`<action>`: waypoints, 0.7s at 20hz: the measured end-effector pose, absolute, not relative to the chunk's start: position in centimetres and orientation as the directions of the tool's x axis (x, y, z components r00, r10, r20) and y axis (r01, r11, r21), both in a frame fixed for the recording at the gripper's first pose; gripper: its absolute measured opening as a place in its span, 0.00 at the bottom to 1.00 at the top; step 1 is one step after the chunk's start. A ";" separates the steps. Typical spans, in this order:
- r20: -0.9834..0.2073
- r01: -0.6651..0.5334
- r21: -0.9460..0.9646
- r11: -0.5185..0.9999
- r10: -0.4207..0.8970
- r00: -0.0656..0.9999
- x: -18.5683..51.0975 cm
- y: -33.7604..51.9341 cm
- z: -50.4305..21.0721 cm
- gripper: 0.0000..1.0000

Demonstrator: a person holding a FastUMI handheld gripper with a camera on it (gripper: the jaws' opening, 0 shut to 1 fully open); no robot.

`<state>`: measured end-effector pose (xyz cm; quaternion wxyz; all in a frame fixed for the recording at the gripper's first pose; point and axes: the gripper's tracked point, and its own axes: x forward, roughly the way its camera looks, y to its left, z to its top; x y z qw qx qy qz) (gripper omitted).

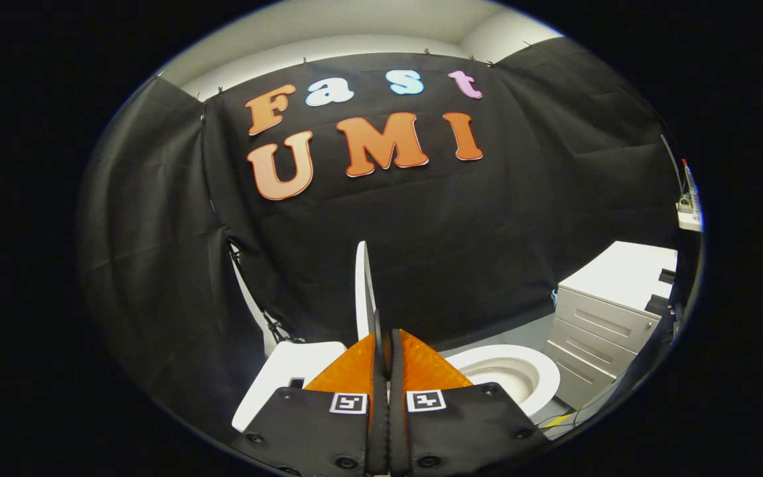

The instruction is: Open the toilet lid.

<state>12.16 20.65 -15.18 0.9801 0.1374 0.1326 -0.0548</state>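
gripper (387, 344): closest thing to the lens, sitting at 6 o'clock. The two fingers are squeezed together on the thin edge of the toilet lid, one finger on each face, pretty much no gap left between them.

fingers (355, 368): each one has a little square black-and-white marker on the dark block behind it, left and right of the seam.

tank (289, 377): white block at about 7 o'clock from the fingertips, just left of the fingers and partly tucked behind them.

toilet lid (363, 291): white, seen edge-on, standing pretty much upright. It rises from between the fingertips straight toward 12 o'clock, so it's lifted well off the bowl.

booth wall (461, 238): black cloth behind everything, from 9 o'clock around to 3 o'clock, wrinkled and clipped along the top.

toilet seat (540, 377): white ring, uncovered, at roughly 4 o'clock from the fingertips, just right of the fingers. You can look down into the bowl (504, 374) inside it.

cables (570, 419): a few loose ones on the floor just past the seat's right side, one looks yellow.

drawer cabinet (603, 311): light grey, with stacked drawers, at about 3 o'clock, beyond the seat and up against the cloth.
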 end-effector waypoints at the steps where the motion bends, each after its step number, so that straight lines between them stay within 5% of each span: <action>1: -0.275 0.136 0.248 0.959 -0.065 0.959 12.3 21.2 -15.2 0.08; 14: -0.311 0.028 0.116 0.993 0.010 0.950 12.5 28.4 -14.6 0.08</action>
